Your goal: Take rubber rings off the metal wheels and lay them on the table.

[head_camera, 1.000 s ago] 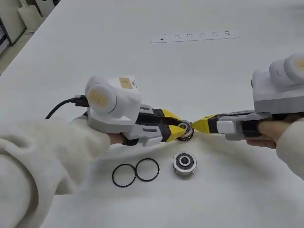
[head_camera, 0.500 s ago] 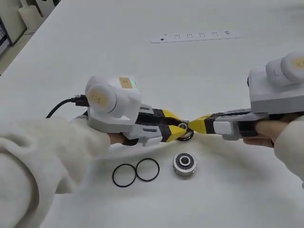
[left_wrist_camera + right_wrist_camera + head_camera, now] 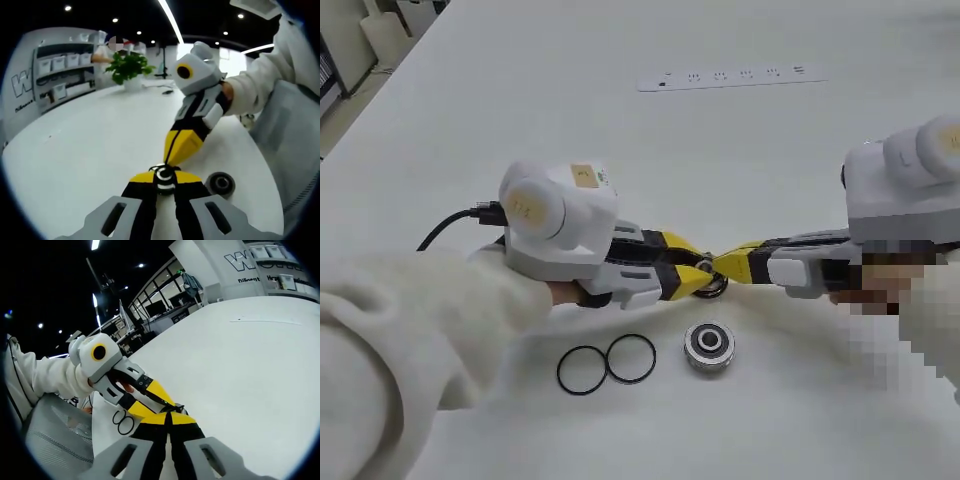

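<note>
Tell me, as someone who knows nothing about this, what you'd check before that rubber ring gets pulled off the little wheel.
1. Held wheel clamped in the left gripper: ok, a jaw presses on each side.
2. Right gripper at the wheel's rim: ok, its closed tips touch it.
3. Ring caught between those tips: cannot tell, too small to make out.
4. Room on the table to lay the ring down: ok, there is bare surface beside the two loose rings.
5. Second wheel out of the way: ok, it lies apart from both grippers, nearer the person.
</note>
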{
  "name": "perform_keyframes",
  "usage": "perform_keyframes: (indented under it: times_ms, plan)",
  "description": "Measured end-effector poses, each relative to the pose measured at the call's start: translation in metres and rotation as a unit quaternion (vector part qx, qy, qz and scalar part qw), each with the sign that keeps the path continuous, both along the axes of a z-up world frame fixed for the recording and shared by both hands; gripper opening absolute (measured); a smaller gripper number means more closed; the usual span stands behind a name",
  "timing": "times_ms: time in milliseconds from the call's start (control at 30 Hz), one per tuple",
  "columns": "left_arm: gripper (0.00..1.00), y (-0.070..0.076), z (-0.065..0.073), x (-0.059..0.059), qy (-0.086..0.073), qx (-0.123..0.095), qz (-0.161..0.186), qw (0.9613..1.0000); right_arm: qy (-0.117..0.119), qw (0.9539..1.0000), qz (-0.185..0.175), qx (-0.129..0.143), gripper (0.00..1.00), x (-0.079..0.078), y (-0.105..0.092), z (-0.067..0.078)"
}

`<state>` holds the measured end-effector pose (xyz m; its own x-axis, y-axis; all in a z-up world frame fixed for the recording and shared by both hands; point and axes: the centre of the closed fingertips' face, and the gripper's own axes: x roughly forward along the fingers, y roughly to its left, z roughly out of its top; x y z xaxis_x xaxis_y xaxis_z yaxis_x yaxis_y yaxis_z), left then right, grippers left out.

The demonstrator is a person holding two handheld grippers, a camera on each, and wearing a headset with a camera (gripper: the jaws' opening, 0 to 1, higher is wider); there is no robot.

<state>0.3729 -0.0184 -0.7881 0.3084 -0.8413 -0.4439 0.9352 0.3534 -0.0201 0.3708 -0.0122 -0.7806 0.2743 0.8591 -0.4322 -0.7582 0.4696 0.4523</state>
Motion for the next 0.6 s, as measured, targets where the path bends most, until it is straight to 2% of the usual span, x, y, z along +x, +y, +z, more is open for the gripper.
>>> perform_keyframes:
  times_ms: [133, 167, 200, 233, 267, 367, 467, 600]
  plan:
    - [0.13, 0.000, 0.000, 0.000, 0.000, 0.000, 0.001, 1.0000, -0.003, 0.9999, 0.005, 0.010, 0.00, -0.002, 0.001, 0.004]
    - [0.13, 0.000, 0.000, 0.000, 0.000, -0.001, 0.001, 1.0000, -0.003, 0.9989, 0.010, 0.047, 0.00, -0.003, 0.007, 0.015]
    - [0.13, 0.000, 0.000, 0.000, 0.000, -0.001, 0.001, 1.0000, 0.016, 0.9969, 0.004, 0.077, 0.00, -0.004, 0.010, 0.026]
    - [0.13, 0.000, 0.000, 0.000, 0.000, -0.001, 0.001, 1.0000, 0.005, 0.9993, 0.003, 0.038, 0.00, -0.002, 0.006, 0.019]
    - [0.13, 0.000, 0.000, 0.000, -0.001, -0.001, 0.001, 1.0000, -0.033, 0.9993, 0.015, 0.009, 0.00, 0.001, 0.005, 0.015]
    - [0.13, 0.000, 0.000, 0.000, -0.002, 0.001, 0.002, 1.0000, -0.015, 0.9996, 0.013, 0.018, 0.00, -0.003, 0.009, 0.014]
    - [0.13, -0.001, 0.000, 0.000, -0.002, 0.003, 0.006, 1.0000, -0.018, 0.9998, 0.011, 0.003, 0.00, -0.002, 0.006, 0.009]
    - [0.13, -0.001, 0.000, 0.000, -0.005, 0.005, 0.010, 0.9999, -0.015, 0.9999, 0.004, 0.000, 0.00, 0.001, 0.003, 0.007]
